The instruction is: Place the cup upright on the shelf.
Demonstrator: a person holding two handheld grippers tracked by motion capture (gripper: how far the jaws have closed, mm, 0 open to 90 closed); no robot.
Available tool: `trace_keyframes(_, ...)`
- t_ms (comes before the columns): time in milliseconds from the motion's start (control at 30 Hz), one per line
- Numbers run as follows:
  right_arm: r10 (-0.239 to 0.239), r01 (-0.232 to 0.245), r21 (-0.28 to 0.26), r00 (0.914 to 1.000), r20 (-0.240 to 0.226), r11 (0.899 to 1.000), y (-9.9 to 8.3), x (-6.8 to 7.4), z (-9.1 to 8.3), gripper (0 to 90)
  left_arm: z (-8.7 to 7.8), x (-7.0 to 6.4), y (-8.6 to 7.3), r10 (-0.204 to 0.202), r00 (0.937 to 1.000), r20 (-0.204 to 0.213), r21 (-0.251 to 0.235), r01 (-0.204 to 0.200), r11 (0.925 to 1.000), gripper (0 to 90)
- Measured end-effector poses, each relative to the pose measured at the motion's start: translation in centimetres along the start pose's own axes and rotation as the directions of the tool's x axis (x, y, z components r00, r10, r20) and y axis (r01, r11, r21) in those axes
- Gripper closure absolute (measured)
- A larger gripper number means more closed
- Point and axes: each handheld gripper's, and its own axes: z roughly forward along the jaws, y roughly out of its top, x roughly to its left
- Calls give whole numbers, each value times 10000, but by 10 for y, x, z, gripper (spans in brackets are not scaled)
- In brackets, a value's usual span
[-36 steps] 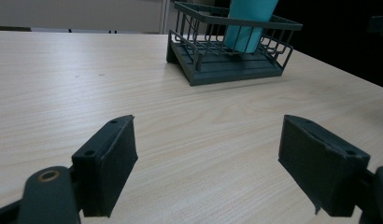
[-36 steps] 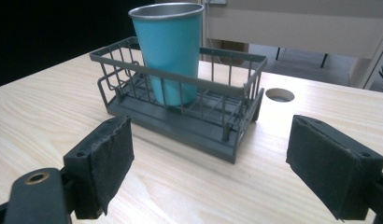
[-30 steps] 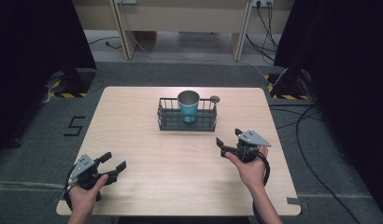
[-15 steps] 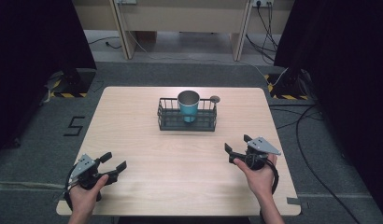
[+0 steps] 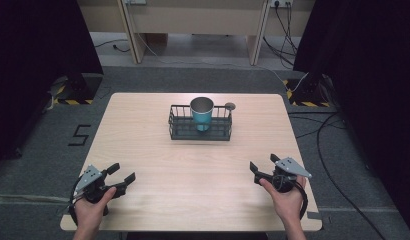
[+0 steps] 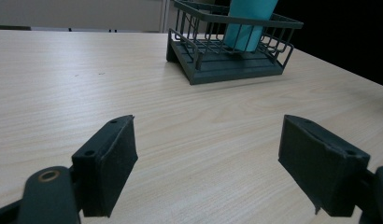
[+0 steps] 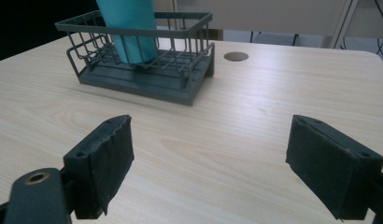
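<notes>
A light wooden table (image 5: 193, 165) takes up the middle of the high view, with a dark wire basket (image 5: 200, 123) standing just above centre. A teal metal cup (image 5: 201, 113) stands upright inside the basket, its open rim rising above the wires. A small round grey disc (image 5: 230, 106) sits in the tabletop just beside the basket's upper right corner. At the lower left of the frame the left gripper (image 5: 120, 174) is held in a hand at the table's near edge, jaws spread wide and holding nothing. At the lower right the right gripper (image 5: 263, 165) is likewise released, jaws parted over bare wood. Both grippers are well apart from the basket.
</notes>
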Motion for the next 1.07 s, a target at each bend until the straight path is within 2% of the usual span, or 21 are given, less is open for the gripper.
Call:
trace_keyframes(333,241,-245,146,9994,251,9996,-17,-9,-11,158,1,0,0,1,10000,10,11,-1,10000,185)
trace_keyframes(600,268,-267,-20,9988,398,9996,-28,-13,-15,158,1,0,0,-4,10000,12,12,4,10000,185)
trace_keyframes(800,523,-513,-230,9977,430,9984,-34,-14,-17,158,1,0,0,11,10000,28,12,-11,10000,185)
trace_keyframes(1000,310,-297,-430,9991,299,9986,-36,-11,-19,158,1,0,0,26,10000,48,21,-26,10000,185)
trace_keyframes(1067,434,-425,-436,9988,206,9981,-37,-10,-18,158,1,0,0,33,10000,46,23,-33,10000,185)
